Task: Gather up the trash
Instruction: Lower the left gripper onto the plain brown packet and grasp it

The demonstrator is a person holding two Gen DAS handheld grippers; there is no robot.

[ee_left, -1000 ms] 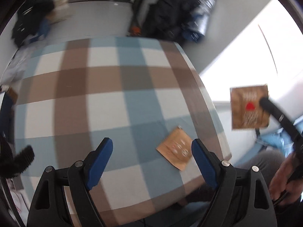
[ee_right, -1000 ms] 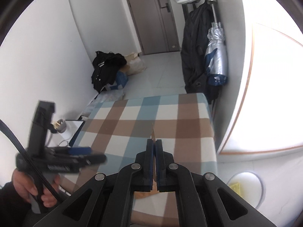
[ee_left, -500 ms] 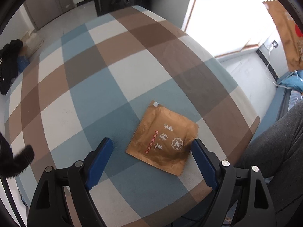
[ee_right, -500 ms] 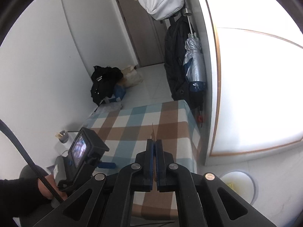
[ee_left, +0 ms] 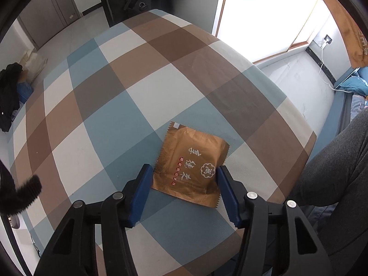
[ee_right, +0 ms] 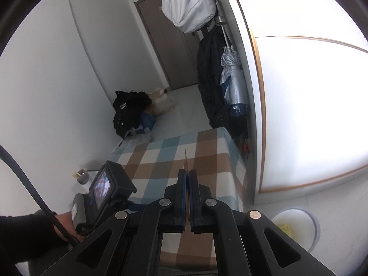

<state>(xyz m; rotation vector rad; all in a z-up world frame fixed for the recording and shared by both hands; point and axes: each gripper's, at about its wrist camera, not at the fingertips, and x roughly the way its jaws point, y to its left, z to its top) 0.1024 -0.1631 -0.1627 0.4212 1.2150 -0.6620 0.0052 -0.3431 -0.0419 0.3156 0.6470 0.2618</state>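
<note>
A flat brown wrapper with white and red print lies on the checked tablecloth near the table's front right corner. My left gripper is open, its blue pads on either side of the wrapper's near end, low over the cloth. My right gripper is shut on a second brown wrapper, seen edge-on between the pads and held high beside the table. That held wrapper also shows in the left wrist view at the top right.
A white round bin with a yellow scrap inside stands on the floor at the right of the table. Coats and a folded umbrella hang by the far table end. A dark bag lies on the floor. The person's grey leg is at the table's right.
My left gripper has dropped toward the table wrapper and now straddles it, jaws narrower than before. My right gripper has risen and moved right with its wrapper.
</note>
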